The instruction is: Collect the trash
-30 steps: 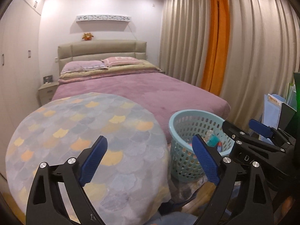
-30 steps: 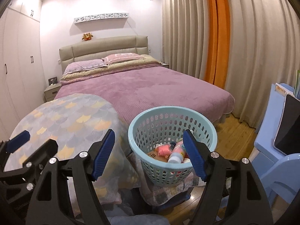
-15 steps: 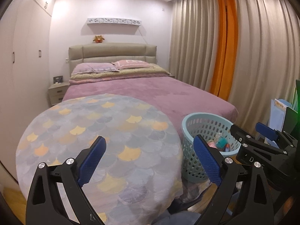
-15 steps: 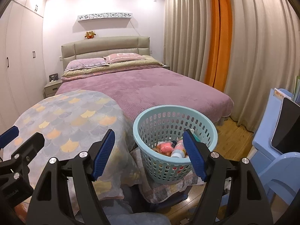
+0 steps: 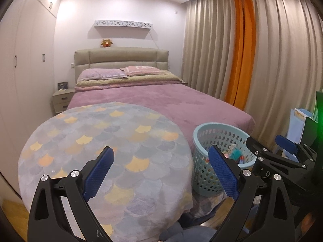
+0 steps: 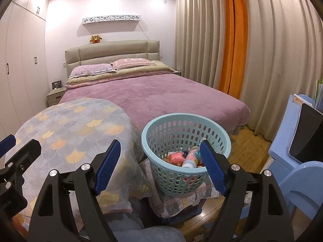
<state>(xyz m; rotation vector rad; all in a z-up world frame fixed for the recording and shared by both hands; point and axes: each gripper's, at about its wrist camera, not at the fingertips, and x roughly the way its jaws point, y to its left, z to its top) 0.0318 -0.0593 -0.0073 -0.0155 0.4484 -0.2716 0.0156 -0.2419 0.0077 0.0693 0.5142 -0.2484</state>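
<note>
Bedroom scene, taken from both wrist cameras, with the pale blue perforated basket as landmark. Beyond the basket lies the bed under a mauve cover; to the basket's left, just beside it, stands a round table draped in a grey cloth with a scale pattern in yellow and orange, its top bare. The basket itself sits on a patchwork cloth over a low support that the frames do not show clearly. A blue plastic chair is to the basket's right. Inside the basket rests the collected trash: a pink wrapped piece, a small white bottle with a coloured label lying on its side, and further bits too hidden to identify. The right claw is tilted downward, its near side over the basket rim; its blue-padded jaws stand wide and are opening, with nothing gripped between them. The left claw hovers over the table edge to the basket's left, likewise tilted down, jaws wide apart and empty.
</note>
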